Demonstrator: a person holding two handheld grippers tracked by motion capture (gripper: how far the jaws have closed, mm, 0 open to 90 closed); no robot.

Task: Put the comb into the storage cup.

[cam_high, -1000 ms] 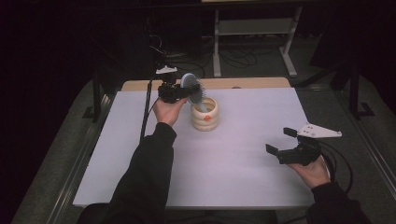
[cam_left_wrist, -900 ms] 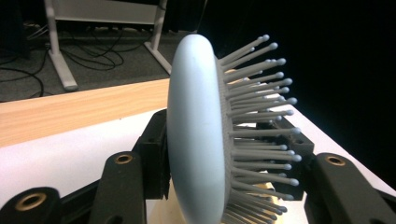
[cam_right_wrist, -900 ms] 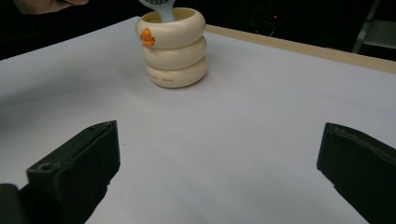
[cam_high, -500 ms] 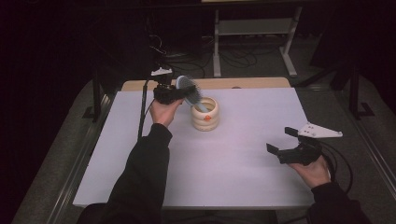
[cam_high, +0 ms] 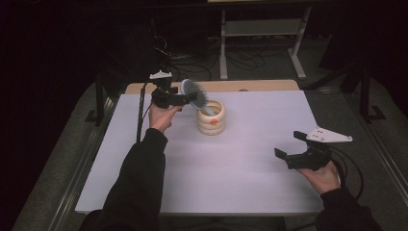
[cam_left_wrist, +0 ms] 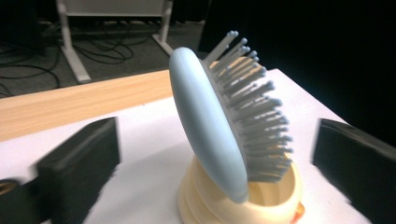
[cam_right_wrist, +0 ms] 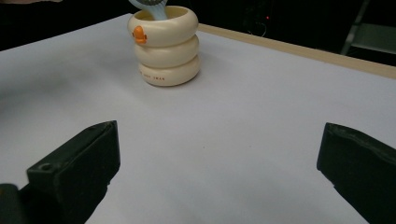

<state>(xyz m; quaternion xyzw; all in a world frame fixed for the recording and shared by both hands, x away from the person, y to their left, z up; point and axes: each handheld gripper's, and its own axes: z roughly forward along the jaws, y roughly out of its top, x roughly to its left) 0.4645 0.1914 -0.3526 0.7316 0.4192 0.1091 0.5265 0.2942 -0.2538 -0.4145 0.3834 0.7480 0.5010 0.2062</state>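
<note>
A dark room surrounds a white table (cam_high: 240,183) with a strip of bare wood along its far edge; cables and a metal stand lie on the floor beyond. From my remote seat, in the high view, I see a cream holder (cam_high: 211,118) made of three stacked rings standing left of the table's centre, toward the far edge. A pale blue brush (cam_high: 194,92) stands in it, handle down, head up and leaning toward ten o'clock, bristles facing right.

My left gripper (cam_high: 185,99) sits at about nine o'clock from the holder, level with the brush head. Its jaws have just been opening and now stand wide apart; in the left gripper view (cam_left_wrist: 212,154) the brush head rises between them, with clear space on both sides, so nothing is clamped. A second ago those jaws were closed on the brush, which hung over the holder; now the holder bears it and the grip is let go.

My right gripper (cam_high: 290,147) rests at about four o'clock from the holder, well apart from it, near the table's right edge. Its jaws are spread with only bare table between them, and it has kept its place since the earlier frames.
</note>
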